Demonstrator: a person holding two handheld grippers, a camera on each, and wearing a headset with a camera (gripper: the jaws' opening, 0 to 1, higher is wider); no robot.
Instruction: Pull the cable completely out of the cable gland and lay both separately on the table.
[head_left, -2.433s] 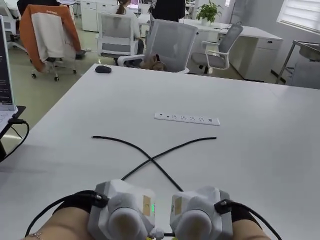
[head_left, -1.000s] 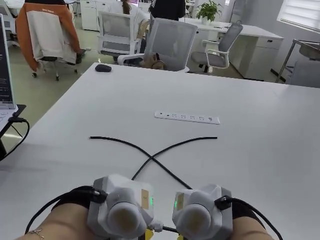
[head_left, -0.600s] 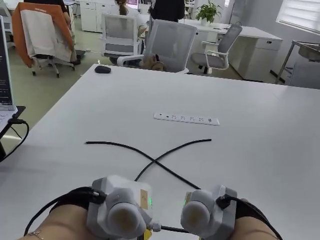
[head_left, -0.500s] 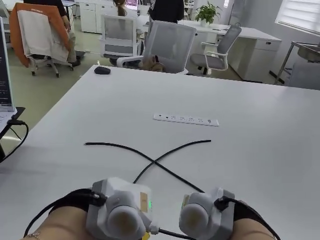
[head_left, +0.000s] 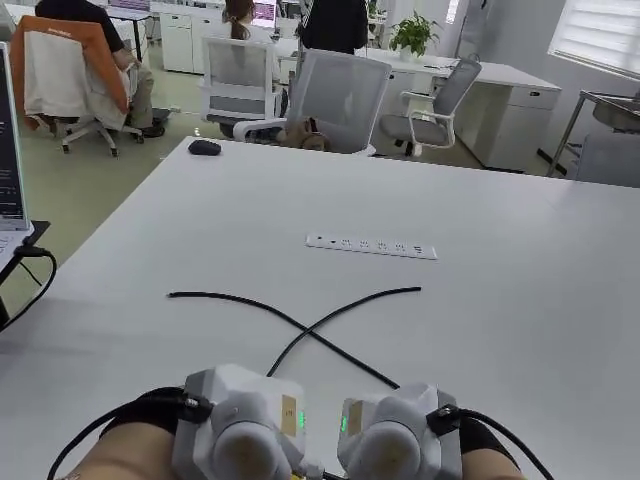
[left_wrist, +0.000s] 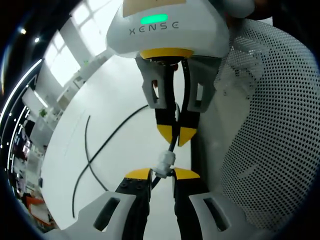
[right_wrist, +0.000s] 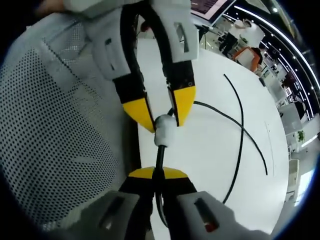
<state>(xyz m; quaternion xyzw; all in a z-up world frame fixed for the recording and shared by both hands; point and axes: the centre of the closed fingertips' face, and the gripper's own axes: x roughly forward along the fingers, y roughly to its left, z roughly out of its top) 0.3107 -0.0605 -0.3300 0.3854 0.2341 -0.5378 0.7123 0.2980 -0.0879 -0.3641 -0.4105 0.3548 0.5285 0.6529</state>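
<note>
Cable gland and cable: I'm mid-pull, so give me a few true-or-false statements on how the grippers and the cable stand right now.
1. The left gripper is shut on the white cable gland. True.
2. The right gripper is open and clear of the cable. False: it is shut on the black cable, right beside the gland.
3. The cable is fully out of the gland. False: it runs into the gland.
4. Farther out on the table, the two lengths of the cable cross each other. True.
</note>
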